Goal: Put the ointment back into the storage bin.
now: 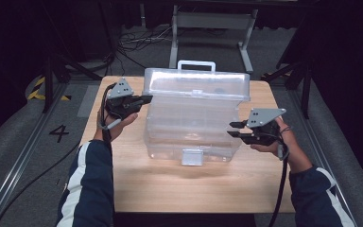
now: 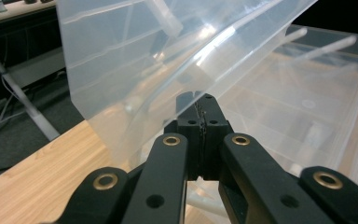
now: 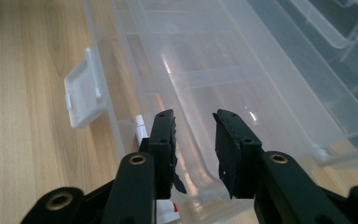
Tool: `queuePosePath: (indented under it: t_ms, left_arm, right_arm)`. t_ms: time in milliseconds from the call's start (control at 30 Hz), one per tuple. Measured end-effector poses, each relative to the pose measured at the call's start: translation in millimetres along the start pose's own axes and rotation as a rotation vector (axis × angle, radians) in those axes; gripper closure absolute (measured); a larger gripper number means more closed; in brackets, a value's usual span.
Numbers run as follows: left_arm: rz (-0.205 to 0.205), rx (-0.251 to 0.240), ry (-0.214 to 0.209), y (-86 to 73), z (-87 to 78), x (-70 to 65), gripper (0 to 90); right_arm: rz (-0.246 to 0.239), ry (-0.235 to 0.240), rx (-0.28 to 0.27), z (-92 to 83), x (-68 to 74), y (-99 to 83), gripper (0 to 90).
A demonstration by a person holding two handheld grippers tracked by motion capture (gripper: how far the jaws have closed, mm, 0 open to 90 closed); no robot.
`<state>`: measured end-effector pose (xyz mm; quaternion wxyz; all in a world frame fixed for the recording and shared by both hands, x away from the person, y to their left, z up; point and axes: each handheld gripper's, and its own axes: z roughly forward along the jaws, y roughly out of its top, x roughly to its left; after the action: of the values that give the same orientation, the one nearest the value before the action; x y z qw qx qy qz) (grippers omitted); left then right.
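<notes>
A clear plastic storage box [image 1: 194, 132] stands in the middle of the wooden table [image 1: 170, 184]. Its lid [image 1: 196, 82] is raised at a tilt, with a white handle [image 1: 196, 64] at the far edge. My left gripper [image 1: 146, 99] is at the lid's left edge and is shut on that thin edge. In the left gripper view the jaws [image 2: 199, 100] meet right at the lid [image 2: 135, 60]. My right gripper [image 1: 234, 129] is at the box's right side and stands open. In the right gripper view its gap [image 3: 196, 123] lies over the box rim [image 3: 200, 168], with no pad pressing.
A white latch [image 1: 192, 157] hangs on the box's front wall and also shows as a latch [image 3: 81, 95] in the right gripper view. Bare table lies in front of the box. Beyond the table are a metal frame [image 1: 212, 28], cables and dark floor.
</notes>
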<state>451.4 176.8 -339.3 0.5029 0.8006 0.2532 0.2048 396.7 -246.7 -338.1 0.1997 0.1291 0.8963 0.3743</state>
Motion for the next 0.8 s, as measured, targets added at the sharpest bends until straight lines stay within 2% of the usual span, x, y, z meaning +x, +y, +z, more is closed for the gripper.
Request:
queuePosePath:
  t_ms: [133,300,367,533,700,767,800]
  left_arm:
    - [-0.001,-0.018,-0.017,-3.0,-1.9,-3.3,89.9]
    - [0.003,-0.021,-0.034,-6.1,-3.8,-9.0,89.9]
    - [0.011,-0.022,-0.041,-6.8,-4.7,-11.1,89.9]
    - [0.027,-0.011,-0.056,-12.7,-9.8,-16.6,90.0]
    - [0.036,0.006,-0.078,-18.0,-12.8,-20.4,90.0]
    - [0.042,0.011,-0.08,-20.3,-13.4,-21.5,90.0]
    - [0.05,0.013,-0.068,-21.3,-13.5,-22.6,90.0]
  right_arm:
    - [0.043,-0.038,-0.026,-13.7,-4.3,-10.3,66.2]
    - [0.086,-0.054,-0.015,-20.2,-7.6,-22.8,65.3]
    - [0.091,-0.05,-0.012,-20.6,-8.0,-24.8,65.3]
    - [0.145,-0.089,0.024,-23.9,-13.2,-43.2,62.7]
    - [0.187,-0.091,0.051,-20.7,-18.9,-55.5,61.2]
    - [0.201,-0.089,0.058,-18.0,-21.3,-58.5,61.0]
    - [0.205,-0.086,0.06,-17.0,-22.7,-59.3,61.1]
